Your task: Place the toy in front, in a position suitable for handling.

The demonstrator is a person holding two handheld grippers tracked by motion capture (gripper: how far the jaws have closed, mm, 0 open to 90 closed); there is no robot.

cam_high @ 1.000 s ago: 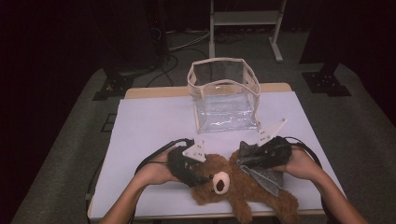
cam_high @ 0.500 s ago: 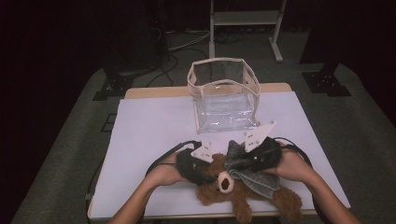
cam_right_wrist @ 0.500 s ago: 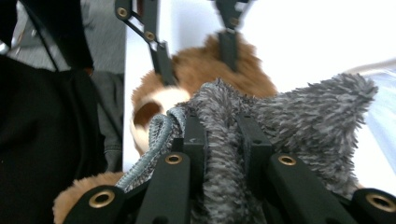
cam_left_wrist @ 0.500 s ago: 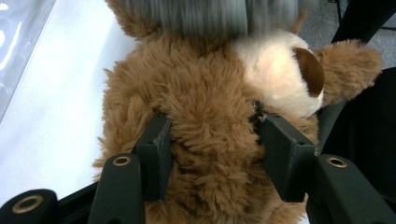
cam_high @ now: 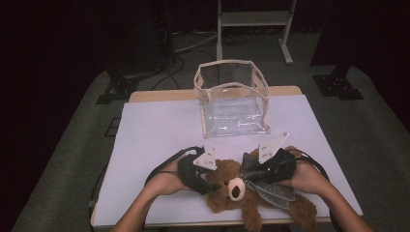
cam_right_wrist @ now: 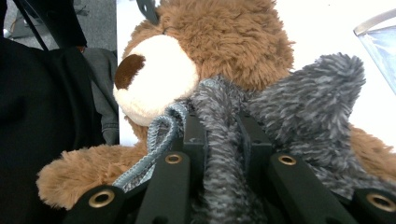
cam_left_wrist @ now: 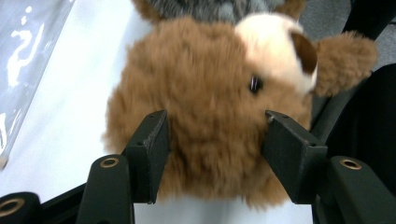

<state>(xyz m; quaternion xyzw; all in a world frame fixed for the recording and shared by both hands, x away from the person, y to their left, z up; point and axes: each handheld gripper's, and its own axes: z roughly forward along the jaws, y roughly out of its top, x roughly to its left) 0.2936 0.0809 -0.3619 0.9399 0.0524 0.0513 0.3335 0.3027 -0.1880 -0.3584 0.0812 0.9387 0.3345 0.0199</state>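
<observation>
- Bear first: the brown plush teddy bear (cam_high: 241, 191) with its cream muzzle lies on its back at the near edge of the white-topped bench (cam_high: 154, 130), between my two hands, well short of the clear plastic bag with the beige trim (cam_high: 232, 99) standing open farther back
- My left gripper (cam_high: 205, 186) straddles the bear's head; in the left gripper view its fingers (cam_left_wrist: 152, 149) sit half-wide on either side of the fur, having just eased open a little, and I cannot tell whether the pads press or merely brush the pile
- My right gripper (cam_right_wrist: 223, 135) has its fingers drawn narrow, pinching a fold of the fuzzy grey knitted scarf (cam_right_wrist: 303, 102) around the bear's neck
- Risk, as I judge it: a lift from the scarf alone could slide or loosen it and let the bear hang, tip or drop, since the body is much heavier than that fold
- The left hold is on soft, springy fur over a round head; if it stays this loose the head may slip out sideways
- The bear lies close to the bench edge, so a slip could send it off toward my lap
- The bag looks light and floppy; a clumsy lowering could catch the rim and fold or push it over
</observation>
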